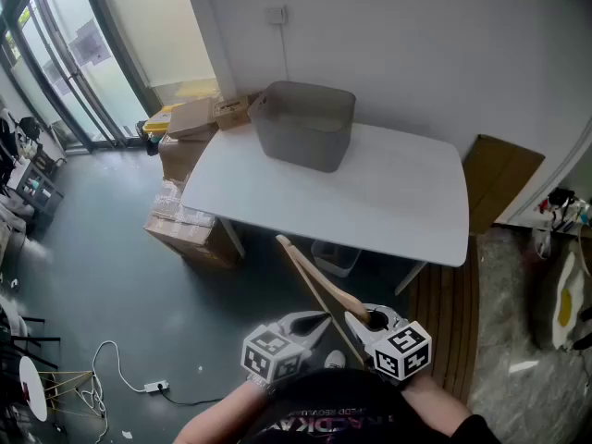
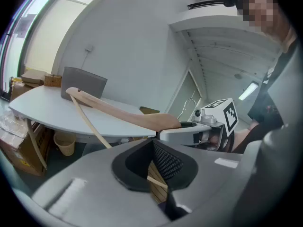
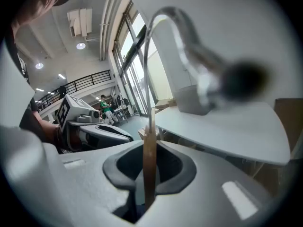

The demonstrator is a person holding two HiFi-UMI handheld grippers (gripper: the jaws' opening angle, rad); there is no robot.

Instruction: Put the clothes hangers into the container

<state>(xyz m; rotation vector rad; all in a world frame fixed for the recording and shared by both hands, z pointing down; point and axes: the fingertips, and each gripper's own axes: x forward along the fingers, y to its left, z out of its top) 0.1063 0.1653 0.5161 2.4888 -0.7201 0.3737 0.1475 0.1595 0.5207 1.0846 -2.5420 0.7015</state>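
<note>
A wooden clothes hanger (image 1: 314, 280) with a metal hook is held in the air in front of the white table (image 1: 388, 202). My right gripper (image 1: 365, 320) is shut on it near the hook; in the right gripper view the wood (image 3: 149, 174) stands edge-on between the jaws and the hook (image 3: 175, 27) looms close and blurred. My left gripper (image 1: 319, 322) sits just beside it, shut on the hanger's thin lower bar (image 2: 156, 181). The hanger's arm (image 2: 123, 113) points toward the grey container (image 1: 303, 125), which stands at the table's far left.
Cardboard boxes (image 1: 190, 128) are stacked to the left of the table, with another box (image 1: 185, 234) on the floor below. A small bin (image 1: 335, 257) stands under the table. A brown board (image 1: 499, 178) leans at the right. A white cable (image 1: 120, 368) lies on the floor.
</note>
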